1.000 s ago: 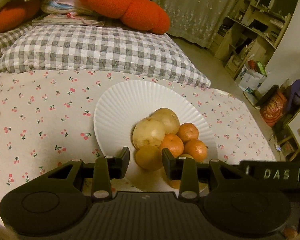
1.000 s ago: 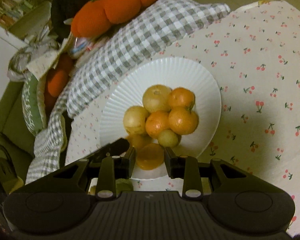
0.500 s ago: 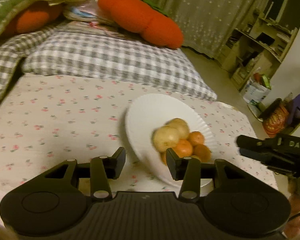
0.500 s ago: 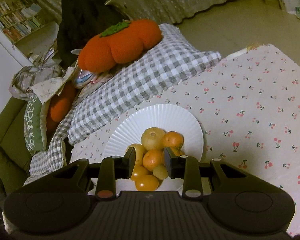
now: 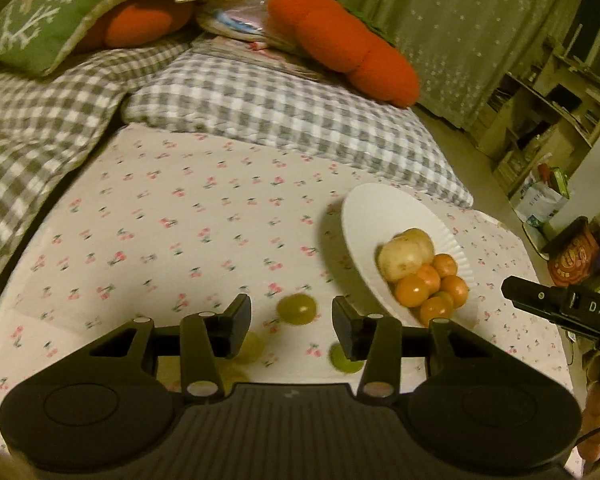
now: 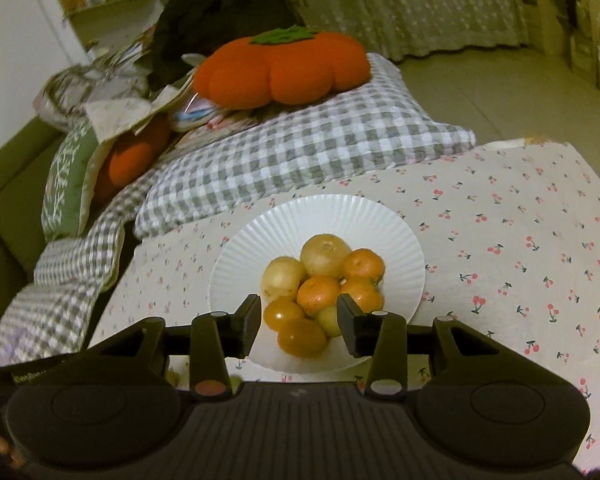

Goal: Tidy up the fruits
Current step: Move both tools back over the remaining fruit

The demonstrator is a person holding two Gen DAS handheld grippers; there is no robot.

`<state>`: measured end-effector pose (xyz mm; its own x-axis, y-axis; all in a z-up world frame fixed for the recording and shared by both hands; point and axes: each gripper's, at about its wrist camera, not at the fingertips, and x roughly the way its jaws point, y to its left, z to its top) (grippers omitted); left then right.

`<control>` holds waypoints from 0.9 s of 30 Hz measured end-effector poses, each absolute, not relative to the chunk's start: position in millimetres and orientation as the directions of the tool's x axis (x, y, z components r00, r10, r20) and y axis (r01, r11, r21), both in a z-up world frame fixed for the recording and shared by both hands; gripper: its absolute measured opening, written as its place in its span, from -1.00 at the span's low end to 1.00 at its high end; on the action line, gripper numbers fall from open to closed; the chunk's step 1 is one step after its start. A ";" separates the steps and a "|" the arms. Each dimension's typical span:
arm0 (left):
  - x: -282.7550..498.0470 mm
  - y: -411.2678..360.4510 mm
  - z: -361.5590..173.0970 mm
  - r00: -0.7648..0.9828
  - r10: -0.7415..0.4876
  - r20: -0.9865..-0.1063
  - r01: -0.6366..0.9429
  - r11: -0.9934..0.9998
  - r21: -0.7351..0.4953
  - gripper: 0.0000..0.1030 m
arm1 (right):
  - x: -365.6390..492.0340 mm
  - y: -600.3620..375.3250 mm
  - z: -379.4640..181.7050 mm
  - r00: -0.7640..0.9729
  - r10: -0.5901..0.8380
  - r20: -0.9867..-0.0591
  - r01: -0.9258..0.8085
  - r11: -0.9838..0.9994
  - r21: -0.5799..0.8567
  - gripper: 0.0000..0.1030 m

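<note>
Cherry-print cloth (image 5: 172,216) covers the surface we work on, with checked pillows (image 5: 284,120) beyond the white plate (image 6: 260,248). Our left gripper (image 5: 291,320) hangs with fingers parted and nothing between them; a green fruit (image 5: 297,309) lies on the cloth beyond their gap, left of the plate. Our right gripper (image 6: 299,320) has just been opening, its fingers clear of the piled oranges (image 6: 318,295) and pale fruits (image 6: 326,255) on the plate's near side. Bare cloth spreads wide to the left of the plate; its far rim sits close to the pillows.

White plate (image 6: 404,248), cherry-print cloth (image 6: 520,240), orange mandarins (image 6: 363,265)
</note>
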<state>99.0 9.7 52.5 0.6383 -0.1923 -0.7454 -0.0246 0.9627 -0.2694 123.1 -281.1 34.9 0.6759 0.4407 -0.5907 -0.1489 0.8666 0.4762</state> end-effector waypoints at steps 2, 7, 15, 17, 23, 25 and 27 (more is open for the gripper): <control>92.5 17.2 49.6 0.633 -0.185 -0.752 -0.043 0.961 -0.273 -0.27 | 122.1 -276.3 35.5 0.674 0.439 -0.594 -0.163 0.873 0.460 -0.20; 77.1 28.7 39.0 0.604 -0.172 -0.778 -0.077 0.959 -0.272 -0.26 | 117.7 -266.1 36.2 0.671 0.437 -0.600 -0.196 0.884 0.424 -0.14; 68.2 29.5 22.0 0.565 -0.140 -0.813 -0.084 0.971 -0.225 -0.26 | 111.0 -240.1 31.2 0.626 0.469 -0.623 -0.280 0.881 0.383 -0.12; 66.8 29.6 18.3 0.554 -0.142 -0.821 -0.089 0.970 -0.228 -0.26 | 108.5 -231.4 29.8 0.612 0.477 -0.631 -0.308 0.878 0.365 -0.09; 61.9 29.6 13.7 0.535 -0.134 -0.834 -0.095 0.972 -0.216 -0.26 | 100.7 -212.9 29.4 0.593 0.489 -0.640 -0.375 0.871 0.318 0.05; 60.6 28.2 11.2 0.527 -0.126 -0.840 -0.095 0.974 -0.206 -0.26 | 99.9 -209.1 28.8 0.589 0.489 -0.644 -0.384 0.870 0.309 0.07; 59.6 27.3 9.0 0.520 -0.123 -0.845 -0.095 0.975 -0.201 -0.26 | 99.6 -205.3 27.7 0.584 0.488 -0.649 -0.391 0.870 0.302 0.08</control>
